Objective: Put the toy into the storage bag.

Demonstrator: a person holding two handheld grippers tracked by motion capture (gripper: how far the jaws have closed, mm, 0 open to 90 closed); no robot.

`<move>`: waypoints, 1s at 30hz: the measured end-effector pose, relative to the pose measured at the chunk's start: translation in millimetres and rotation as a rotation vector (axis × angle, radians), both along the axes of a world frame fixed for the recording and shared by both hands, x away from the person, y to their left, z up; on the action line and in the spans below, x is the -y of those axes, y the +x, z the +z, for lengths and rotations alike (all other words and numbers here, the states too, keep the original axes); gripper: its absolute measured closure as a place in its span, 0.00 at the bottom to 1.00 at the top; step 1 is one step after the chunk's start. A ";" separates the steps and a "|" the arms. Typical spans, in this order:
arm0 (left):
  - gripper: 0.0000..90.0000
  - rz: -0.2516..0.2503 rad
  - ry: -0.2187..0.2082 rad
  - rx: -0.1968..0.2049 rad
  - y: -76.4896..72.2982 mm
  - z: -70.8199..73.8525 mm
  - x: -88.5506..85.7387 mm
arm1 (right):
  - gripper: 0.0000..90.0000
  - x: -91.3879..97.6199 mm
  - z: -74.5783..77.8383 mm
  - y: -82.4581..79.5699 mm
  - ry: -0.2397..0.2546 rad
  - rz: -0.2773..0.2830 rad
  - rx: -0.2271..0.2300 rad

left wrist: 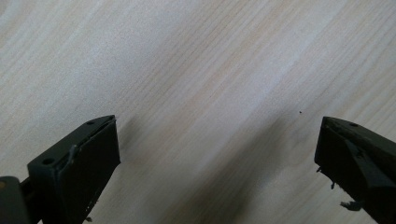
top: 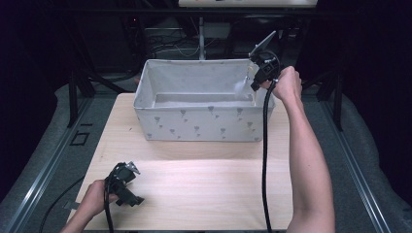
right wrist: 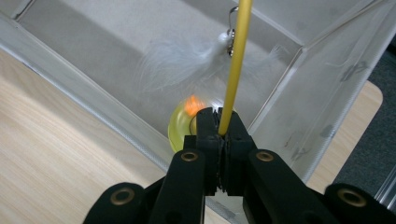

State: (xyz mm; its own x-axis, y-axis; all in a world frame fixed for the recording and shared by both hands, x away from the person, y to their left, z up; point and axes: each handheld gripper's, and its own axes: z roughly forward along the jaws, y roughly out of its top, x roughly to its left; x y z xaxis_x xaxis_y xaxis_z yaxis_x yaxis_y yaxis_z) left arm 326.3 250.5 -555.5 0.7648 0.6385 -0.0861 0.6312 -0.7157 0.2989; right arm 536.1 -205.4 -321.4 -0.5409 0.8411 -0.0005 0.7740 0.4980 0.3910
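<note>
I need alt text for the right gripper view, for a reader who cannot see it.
The right gripper, its black jaws shut on a thin yellow wand, holds it over the open grey fabric storage box. A white feather tuft hangs by the wand, and a round yellow part with an orange spot sits behind the jaws; the light wooden table lies at the left.

left tool (left wrist: pixel 217 170) | jaws wide apart, nothing between | over bare wooden table (left wrist: pixel 196 70)

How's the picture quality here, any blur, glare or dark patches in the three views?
High view: table brightly lit, surroundings nearly black. Right gripper view: white feather soft and blurred, yellow rod sharper. Left gripper view: jaw shadows smear across the wood.
</note>
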 end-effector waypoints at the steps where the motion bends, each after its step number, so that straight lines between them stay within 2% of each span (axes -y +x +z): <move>1: 0.00 0.000 0.000 -0.002 0.1 -0.2 0.0 | 0.98 -0.1 -2.9 -0.2 -0.004 -0.002 -0.001; 4: 0.00 0.000 -0.001 -0.002 0.5 -0.8 0.1 | 0.98 0.3 -9.8 -0.3 -0.012 0.000 -0.014; 9: 0.00 -0.015 0.002 -0.004 0.5 -0.3 1.2 | 0.98 2.7 -19.4 0.3 0.005 0.000 -0.032; 15: 0.00 -0.016 0.001 -0.004 0.4 -0.3 1.2 | 0.98 3.1 -29.6 0.1 -0.017 0.010 -0.049; 23: 0.00 -0.015 0.000 -0.005 0.1 -0.6 1.4 | 0.98 3.4 -43.1 2.3 -0.016 0.005 -0.086; 30: 0.00 -0.017 0.002 -0.008 -0.2 -1.0 1.7 | 0.98 8.0 -48.5 3.5 -0.008 -0.011 -0.108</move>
State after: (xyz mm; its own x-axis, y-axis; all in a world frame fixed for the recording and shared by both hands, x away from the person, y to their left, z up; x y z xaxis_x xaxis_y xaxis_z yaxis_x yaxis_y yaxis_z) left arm 326.1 248.7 -556.5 0.7745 0.6260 -0.0913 0.6217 -0.7266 0.2925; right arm 539.6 -213.4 -369.8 -0.5287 0.8473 0.0505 0.8170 0.4919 0.3009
